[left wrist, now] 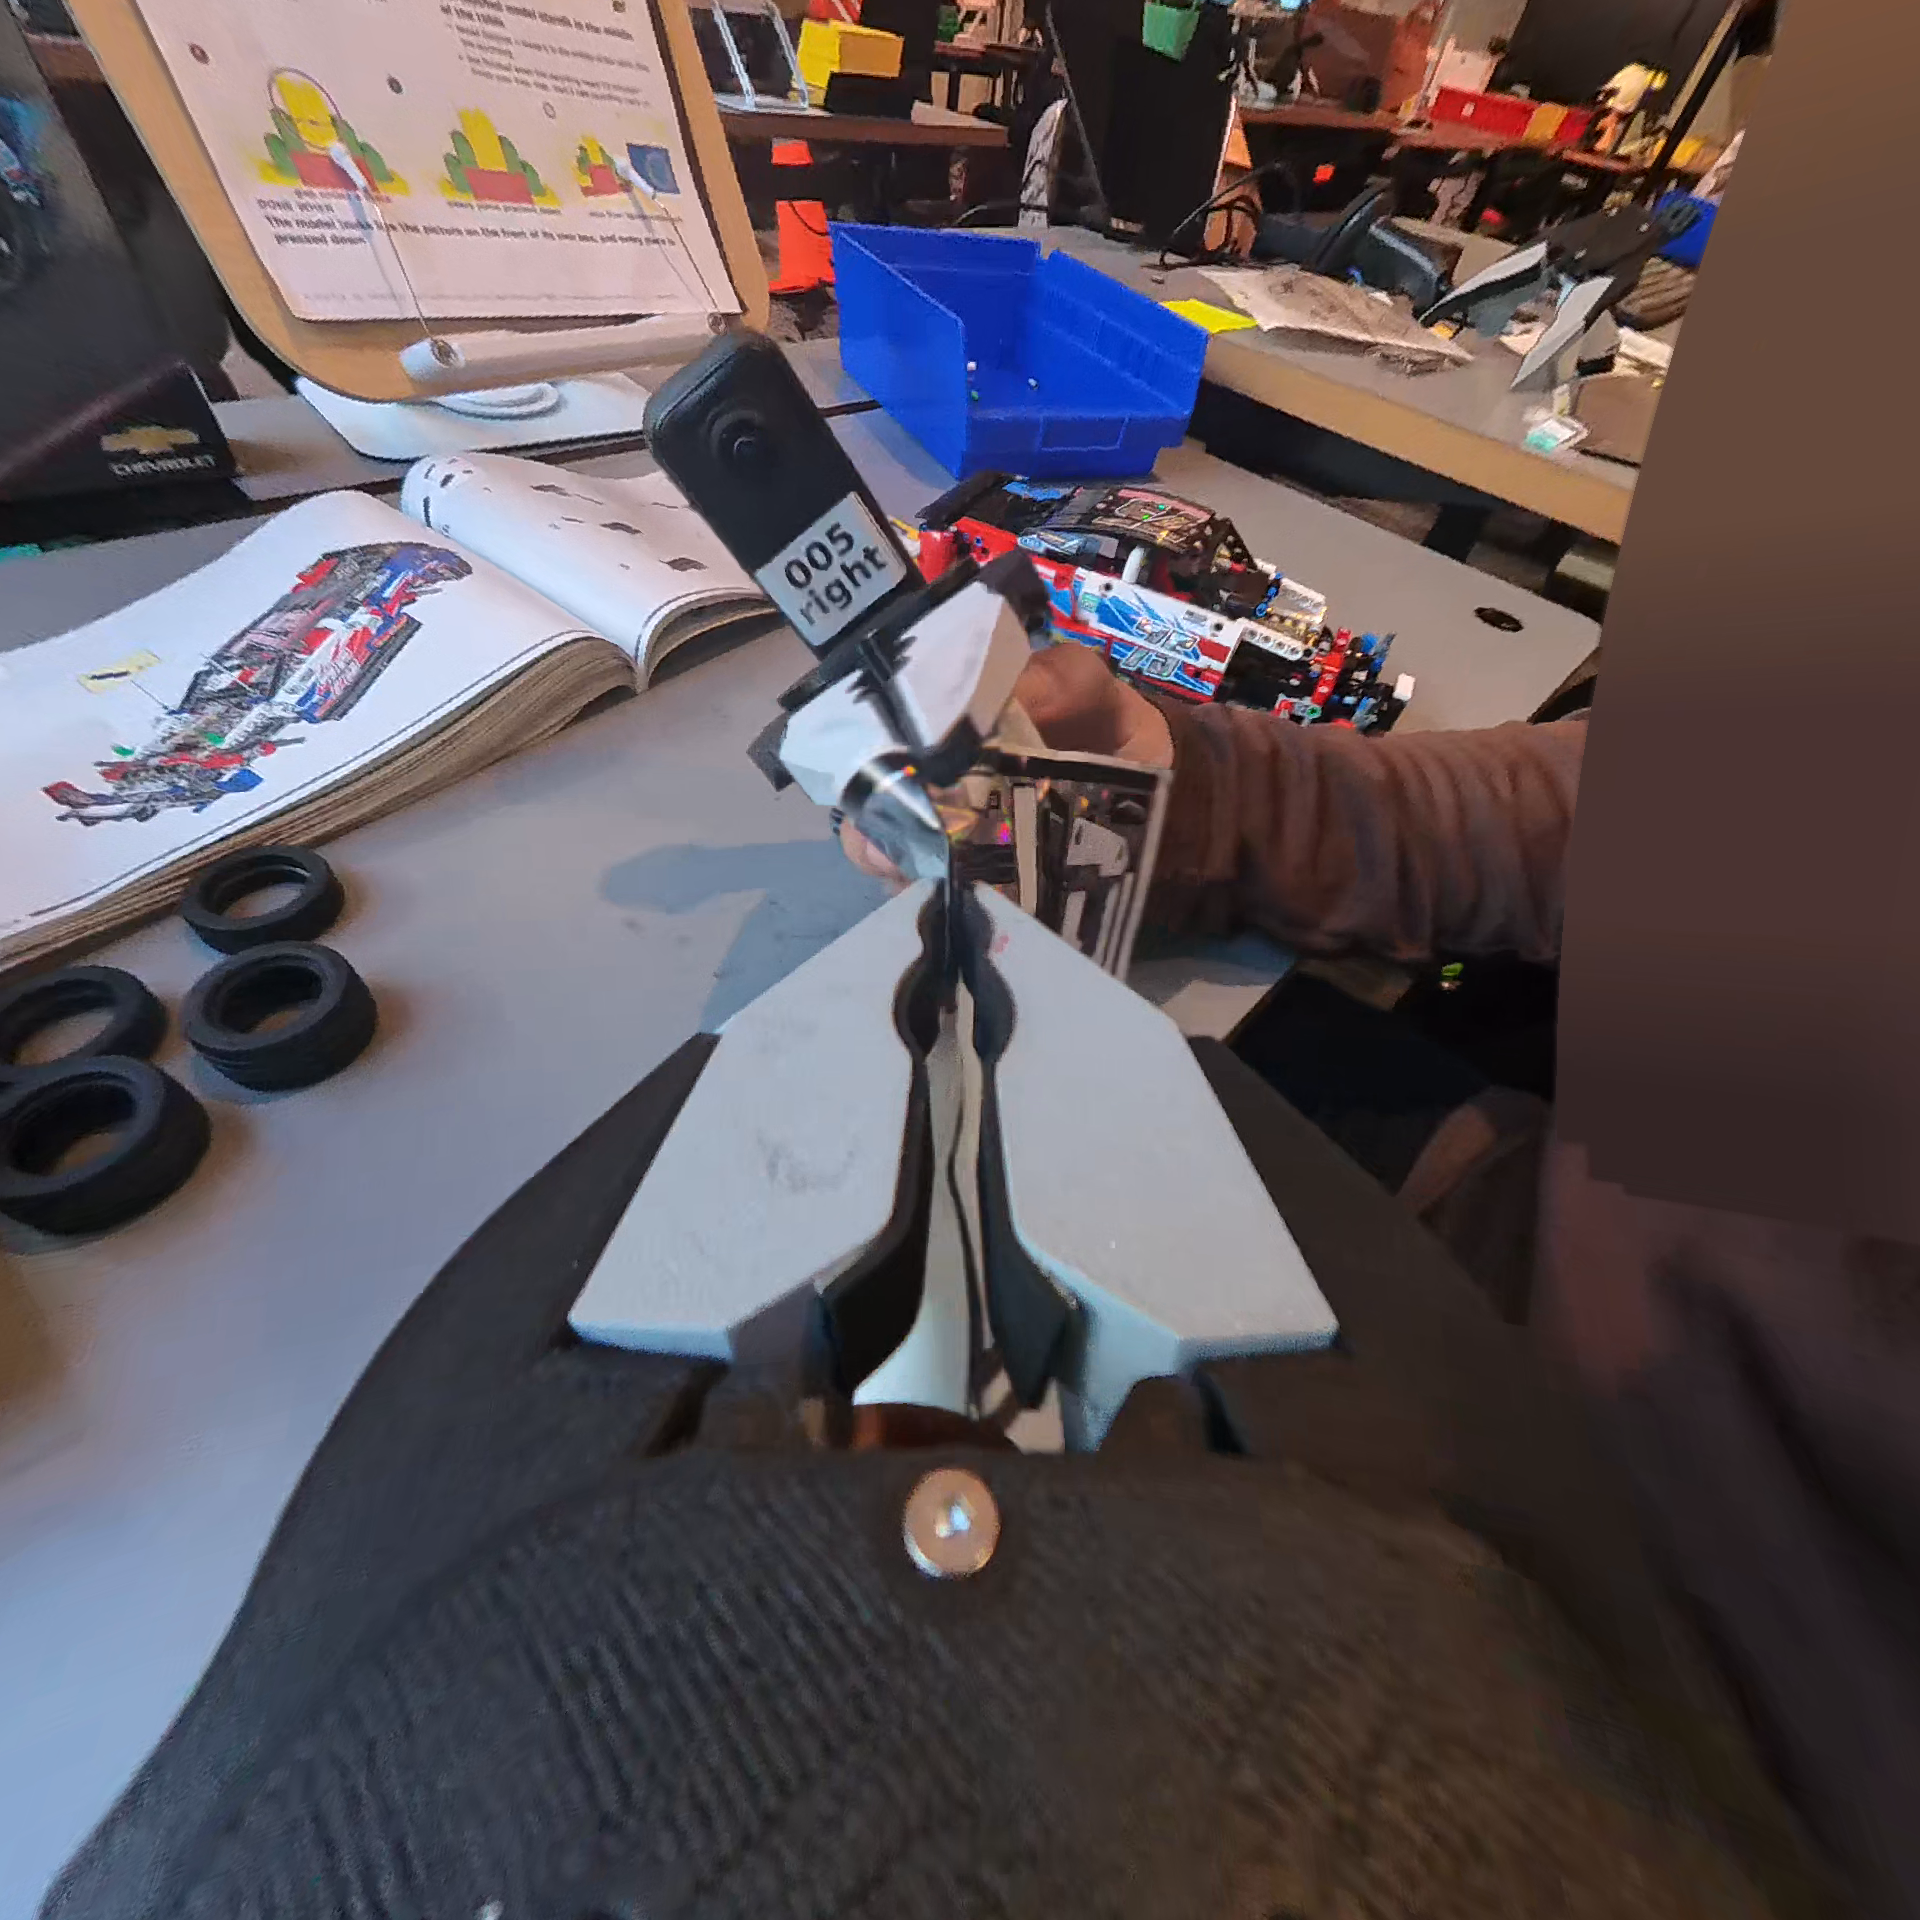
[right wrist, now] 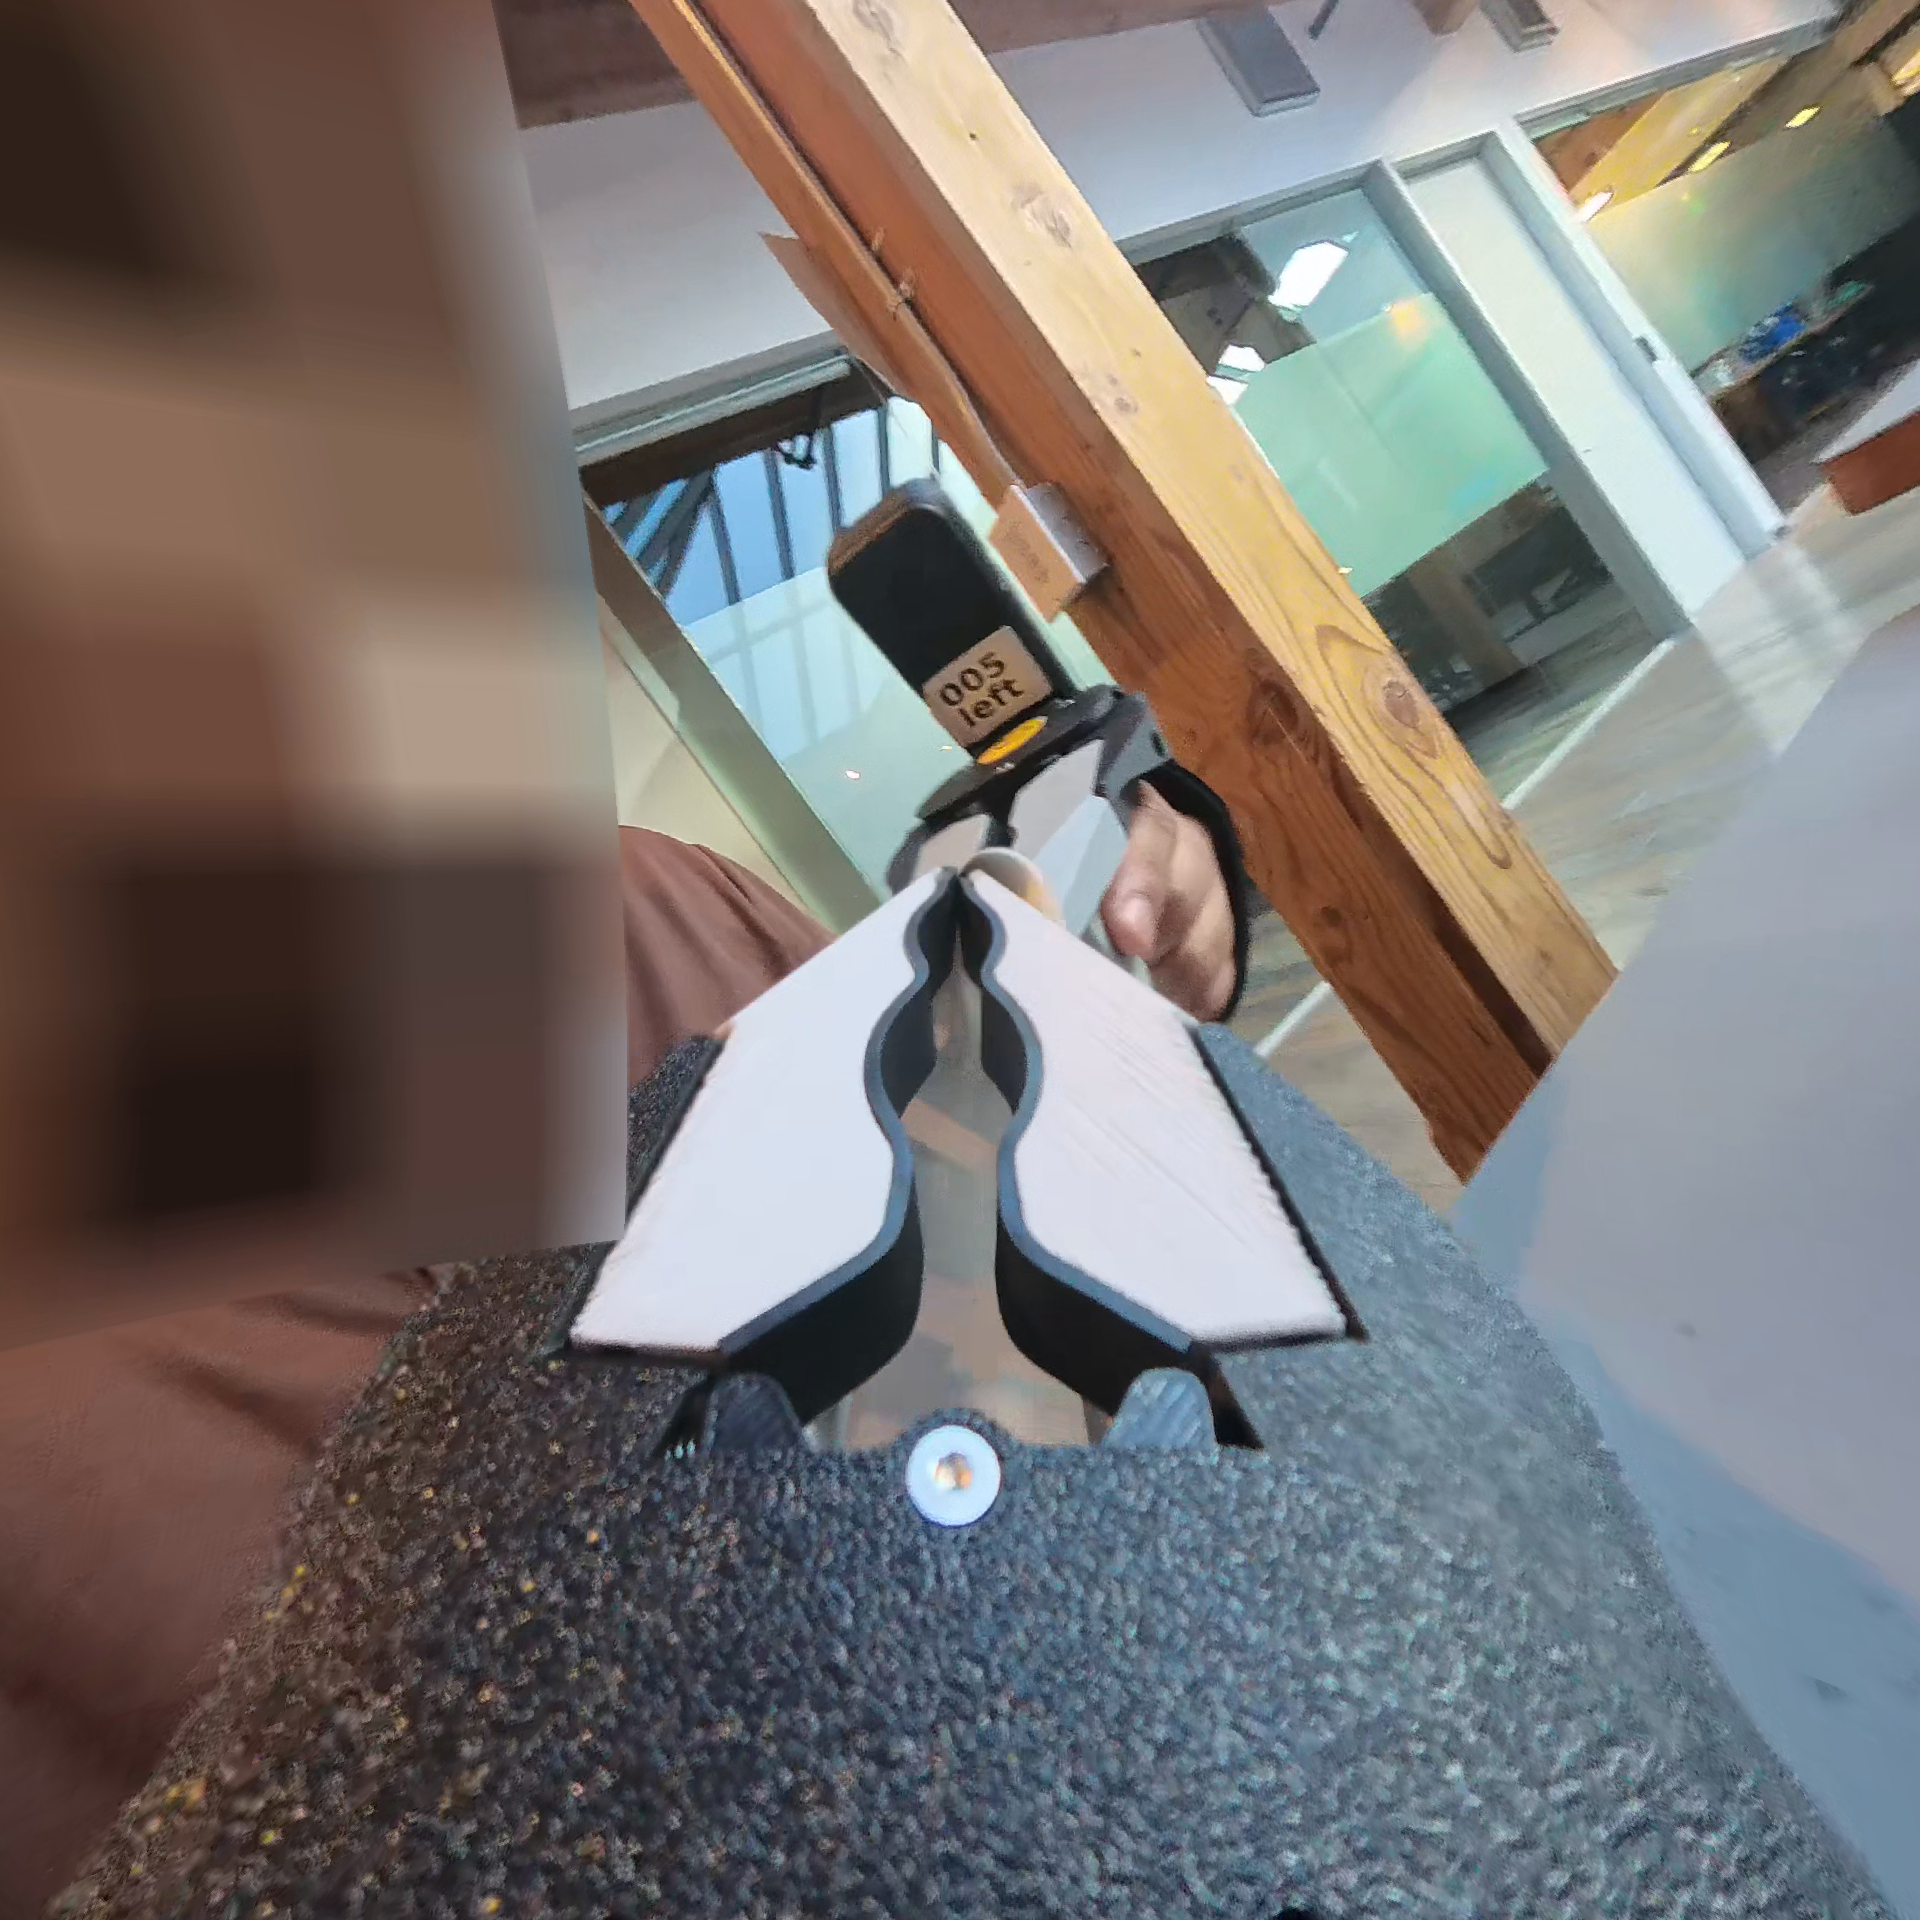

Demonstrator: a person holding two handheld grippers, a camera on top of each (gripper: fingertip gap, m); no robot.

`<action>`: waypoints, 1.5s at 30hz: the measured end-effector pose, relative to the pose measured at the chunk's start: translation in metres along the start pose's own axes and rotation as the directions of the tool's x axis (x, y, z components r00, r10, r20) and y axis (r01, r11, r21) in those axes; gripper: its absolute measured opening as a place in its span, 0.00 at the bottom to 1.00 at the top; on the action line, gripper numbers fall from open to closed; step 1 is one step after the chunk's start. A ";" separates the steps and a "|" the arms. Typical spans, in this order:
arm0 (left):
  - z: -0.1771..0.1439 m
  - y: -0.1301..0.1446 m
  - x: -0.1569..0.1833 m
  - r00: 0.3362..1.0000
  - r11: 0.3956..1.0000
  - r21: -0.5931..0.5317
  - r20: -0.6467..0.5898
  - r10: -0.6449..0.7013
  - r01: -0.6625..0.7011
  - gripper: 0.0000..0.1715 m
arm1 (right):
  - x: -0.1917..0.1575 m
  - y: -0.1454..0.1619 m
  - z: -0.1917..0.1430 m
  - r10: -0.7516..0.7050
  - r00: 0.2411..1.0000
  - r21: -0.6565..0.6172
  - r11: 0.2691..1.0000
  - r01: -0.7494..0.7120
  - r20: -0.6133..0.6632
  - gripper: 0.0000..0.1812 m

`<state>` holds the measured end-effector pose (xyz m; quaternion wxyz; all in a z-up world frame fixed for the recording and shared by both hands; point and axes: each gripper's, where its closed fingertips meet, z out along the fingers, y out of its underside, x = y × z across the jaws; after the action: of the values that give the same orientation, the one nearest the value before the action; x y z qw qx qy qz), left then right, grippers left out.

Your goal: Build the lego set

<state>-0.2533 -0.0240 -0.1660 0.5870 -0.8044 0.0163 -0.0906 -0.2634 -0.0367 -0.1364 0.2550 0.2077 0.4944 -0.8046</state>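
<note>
Surface: grey table (left wrist: pixel 499 1039), workshop clutter far behind.
Lego car (left wrist: pixel 1164 603): far right; tyres (left wrist: pixel 275 1013) near left.
Left gripper (left wrist: pixel 951 925): closed, empty.
Right gripper (right wrist: pixel 958 894): closed, empty.
Advice: probably lower toward a tyre, open first.

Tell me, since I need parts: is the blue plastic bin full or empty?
Nearly empty: the blue plastic bin shows bare floor with a few tiny specks.

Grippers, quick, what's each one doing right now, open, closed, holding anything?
Left tool: closed, tips together, nothing visibly held.
Right tool: closed, tips together, nothing visibly held.
</note>
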 end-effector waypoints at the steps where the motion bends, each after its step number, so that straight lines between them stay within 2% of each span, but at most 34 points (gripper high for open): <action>1: -0.001 -0.001 0.001 1.000 1.000 0.004 -0.004 0.006 -0.006 0.00 | 0.004 0.001 -0.001 -0.016 0.999 -0.015 1.000 0.015 -0.034 0.00; 5: -0.002 -0.002 -0.001 1.000 1.000 0.026 0.008 0.009 -0.010 0.00 | 0.011 0.004 -0.002 -0.023 0.996 -0.034 0.999 0.020 -0.082 0.00; 10: -0.002 -0.002 -0.006 1.000 0.999 0.031 0.018 0.007 -0.007 0.00 | 0.001 -0.001 -0.002 -0.002 1.000 0.006 1.000 0.002 -0.008 0.00; 14: -0.003 -0.001 -0.008 0.999 0.999 0.014 0.042 0.032 -0.033 0.00 | 0.000 -0.002 -0.001 0.011 1.000 0.016 1.000 -0.011 0.004 0.00; 17: -0.003 0.005 -0.014 0.992 0.996 -0.036 0.098 0.081 -0.078 0.00 | 0.010 0.000 -0.003 0.006 0.998 -0.006 1.000 -0.007 -0.065 0.00; 20: -0.003 0.009 -0.015 0.986 0.992 -0.072 0.123 0.112 -0.104 0.00 | 0.017 0.004 -0.005 -0.093 0.982 -0.073 0.994 0.082 -0.166 0.00; 23: -0.001 0.011 -0.015 0.989 0.993 -0.088 0.115 0.089 -0.079 0.01 | 0.018 0.003 -0.006 -0.181 0.957 -0.111 0.981 0.159 -0.225 0.00; 26: -0.004 0.007 -0.015 0.990 0.995 -0.074 0.119 0.081 -0.072 0.08 | 0.013 -0.001 -0.007 -0.188 0.959 -0.091 0.981 0.172 -0.213 0.00; 30: -0.013 -0.001 -0.021 0.982 0.995 -0.059 0.164 0.093 -0.085 0.12 | 0.013 -0.003 -0.010 -0.180 0.960 -0.082 0.983 0.166 -0.214 0.00; 38: -0.011 0.002 -0.016 0.985 0.992 -0.073 0.133 0.114 -0.105 0.05 | 0.018 0.006 -0.005 -0.193 0.954 -0.132 0.977 0.165 -0.231 0.00; 45: -0.008 0.003 -0.013 0.991 0.995 -0.054 0.098 0.088 -0.083 0.03 | 0.018 0.010 -0.003 -0.175 0.961 -0.137 0.979 0.148 -0.214 0.00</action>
<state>-0.2669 -0.0307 -0.1677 0.5704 -0.8207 0.0237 -0.0243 -0.2710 -0.0414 -0.1546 0.1429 0.2406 0.5826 -0.7630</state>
